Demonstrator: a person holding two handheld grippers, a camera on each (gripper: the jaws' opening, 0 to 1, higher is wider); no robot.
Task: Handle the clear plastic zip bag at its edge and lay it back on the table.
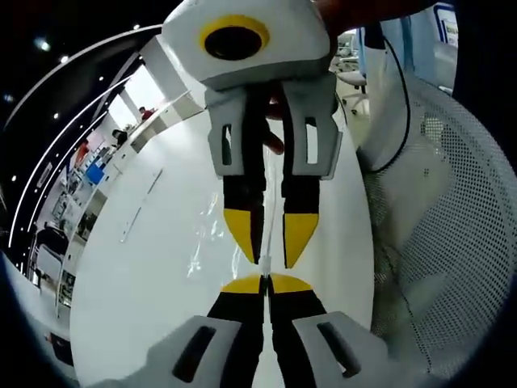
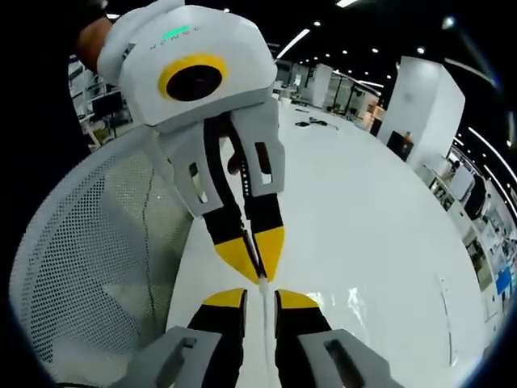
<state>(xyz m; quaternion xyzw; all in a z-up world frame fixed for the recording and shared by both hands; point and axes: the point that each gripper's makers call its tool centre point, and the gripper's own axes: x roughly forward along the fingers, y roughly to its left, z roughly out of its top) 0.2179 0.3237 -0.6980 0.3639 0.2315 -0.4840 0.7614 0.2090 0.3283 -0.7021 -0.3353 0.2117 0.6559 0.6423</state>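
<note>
The clear plastic zip bag shows as faint glints over the white table; its edge runs as a thin pale line between the two facing grippers. My left gripper is shut on that edge, its yellow tips pressed together. In the right gripper view the left gripper comes down from above, pinched on the bag's edge, and the rest of the bag glints to the right. My right gripper straddles the edge with a narrow gap between its jaws. It enters the left gripper view from above as the right gripper.
A white mesh chair back stands close beside the table edge, also seen as the chair back. Dark cables lie far off on the table. Office desks and people are in the distance.
</note>
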